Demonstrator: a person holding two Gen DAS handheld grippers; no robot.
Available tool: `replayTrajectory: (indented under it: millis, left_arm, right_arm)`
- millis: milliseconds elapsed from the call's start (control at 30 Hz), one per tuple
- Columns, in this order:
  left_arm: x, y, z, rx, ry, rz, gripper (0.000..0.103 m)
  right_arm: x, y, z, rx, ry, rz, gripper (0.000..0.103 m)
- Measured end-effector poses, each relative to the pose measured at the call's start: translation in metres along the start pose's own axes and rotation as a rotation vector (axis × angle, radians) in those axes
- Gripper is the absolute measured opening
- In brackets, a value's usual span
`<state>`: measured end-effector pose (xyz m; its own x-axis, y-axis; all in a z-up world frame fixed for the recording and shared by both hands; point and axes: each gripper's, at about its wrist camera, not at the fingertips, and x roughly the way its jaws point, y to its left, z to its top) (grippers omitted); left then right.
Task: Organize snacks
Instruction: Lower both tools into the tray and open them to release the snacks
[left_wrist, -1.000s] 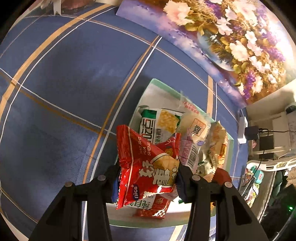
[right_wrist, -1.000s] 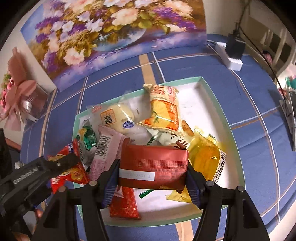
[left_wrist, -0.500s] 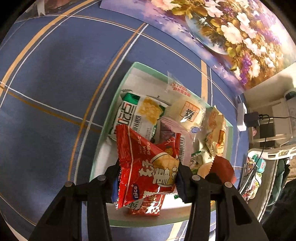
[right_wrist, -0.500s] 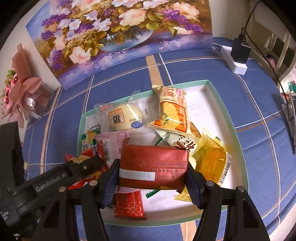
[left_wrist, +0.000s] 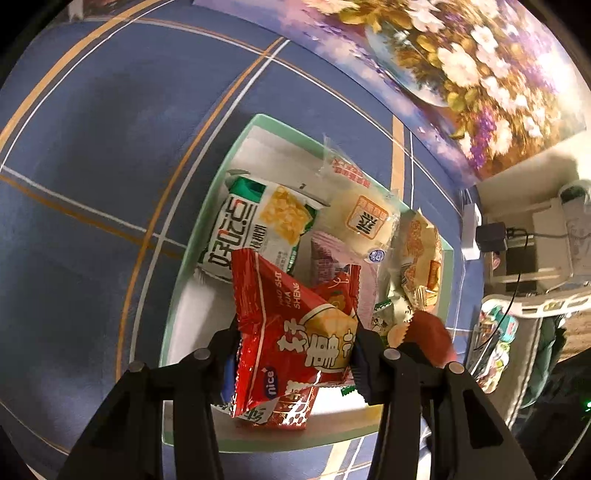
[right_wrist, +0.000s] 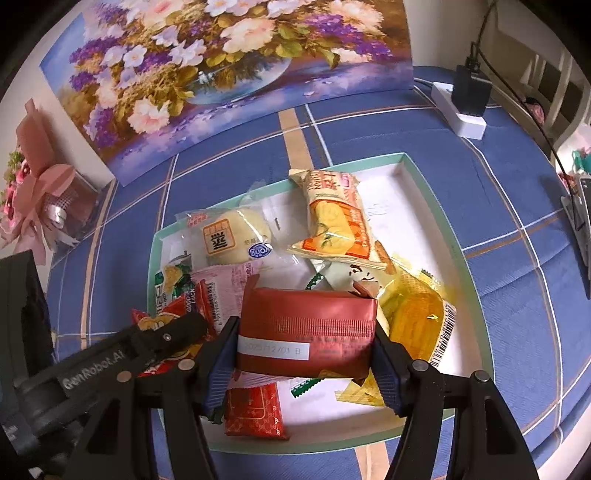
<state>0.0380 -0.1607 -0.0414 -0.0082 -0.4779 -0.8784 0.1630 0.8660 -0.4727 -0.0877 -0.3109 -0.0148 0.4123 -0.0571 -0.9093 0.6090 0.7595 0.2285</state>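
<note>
Two hand-held grippers (left_wrist: 291, 354) (right_wrist: 306, 354), one packet (left_wrist: 295, 332) (right_wrist: 306, 332) each

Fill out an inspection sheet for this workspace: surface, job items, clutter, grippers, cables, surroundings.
Surface: blue checked tablecloth with tan and white lines.
Job's things: shallow green-rimmed tray holding mixed snack packets, among them a bun packet, an orange-yellow packet and a green-white packet.
Clutter: nothing seen loose on the cloth.
Grippers: left gripper shut on a bright red snack bag; right gripper shut on a dark red packet; both held over the tray.
Cables: white power strip with a black adapter and cord at the far right corner.
Surroundings: flower painting propped behind; pink bouquet at left.
</note>
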Motion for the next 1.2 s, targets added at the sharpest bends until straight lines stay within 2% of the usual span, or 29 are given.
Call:
replayTrajectory:
  millis: [333,467,767,933,1133,1200]
  left_arm:
    - [-0.003,0.007,0.001,-0.021,0.009,-0.032,0.057]
    - [-0.006,0.009,0.002,-0.035,0.005,-0.025,0.068]
    - [-0.019,0.018,0.005,-0.054,-0.032,-0.001,0.07]
    - [-0.026,0.021,0.006,-0.062,-0.048,-0.005,0.07]
    - [-0.032,0.029,0.009,-0.071,-0.073,0.059,0.07]
    - [-0.034,0.031,0.01,-0.068,-0.085,0.085,0.071]
  right_arm:
    - [0.015,0.013,-0.006,-0.06,0.02,-0.038,0.069]
    - [0.017,0.015,-0.007,-0.066,0.02,-0.043,0.07]
    - [0.019,0.018,-0.008,-0.071,0.044,-0.055,0.073]
    - [0.01,0.02,-0.006,-0.075,0.021,-0.048,0.077]
    - [0.007,0.022,-0.004,-0.089,0.014,-0.054,0.078]
    - [0.008,0.023,-0.005,-0.096,0.017,-0.058,0.081]
